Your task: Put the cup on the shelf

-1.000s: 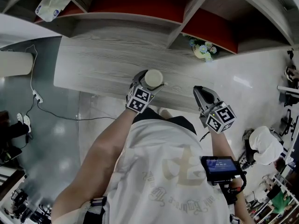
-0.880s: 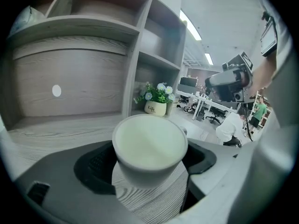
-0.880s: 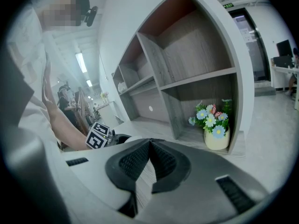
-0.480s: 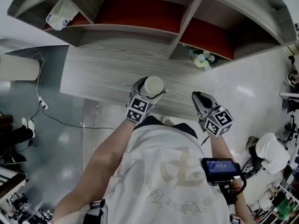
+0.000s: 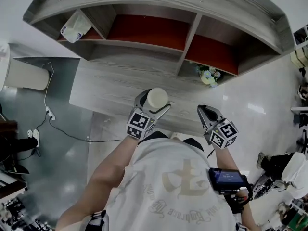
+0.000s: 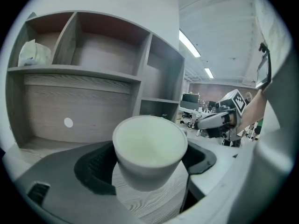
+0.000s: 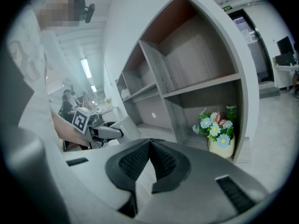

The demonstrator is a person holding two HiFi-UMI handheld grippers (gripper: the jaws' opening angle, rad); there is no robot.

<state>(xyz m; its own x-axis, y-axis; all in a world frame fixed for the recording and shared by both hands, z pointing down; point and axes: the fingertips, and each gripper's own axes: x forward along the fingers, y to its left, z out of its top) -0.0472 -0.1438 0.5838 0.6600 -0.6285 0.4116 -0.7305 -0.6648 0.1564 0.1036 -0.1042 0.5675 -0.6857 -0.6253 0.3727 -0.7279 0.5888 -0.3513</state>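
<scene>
A white cup [image 5: 157,99] [image 6: 149,150] stands upright between the jaws of my left gripper [image 5: 153,102] [image 6: 150,162], which is shut on it above the front of the grey wooden desk [image 5: 110,81]. Its mouth faces up and it looks empty. The wooden shelf [image 5: 159,28] [image 6: 88,69] with red-backed compartments rises behind the desk. My right gripper [image 5: 208,114] [image 7: 150,160] hovers to the right of the cup near the desk's front edge, its jaws shut with the pads touching and nothing between them.
A small pot of flowers [image 5: 209,75] [image 7: 218,133] sits in the lower right compartment. A white packet [image 5: 76,27] [image 6: 33,54] lies in the upper left compartment. A cable [image 5: 50,114] runs over the floor at left.
Both grippers have shifted slightly toward the shelf as the head view tilted up, bringing more of the shelf into sight. The cup stays held in the left gripper.
</scene>
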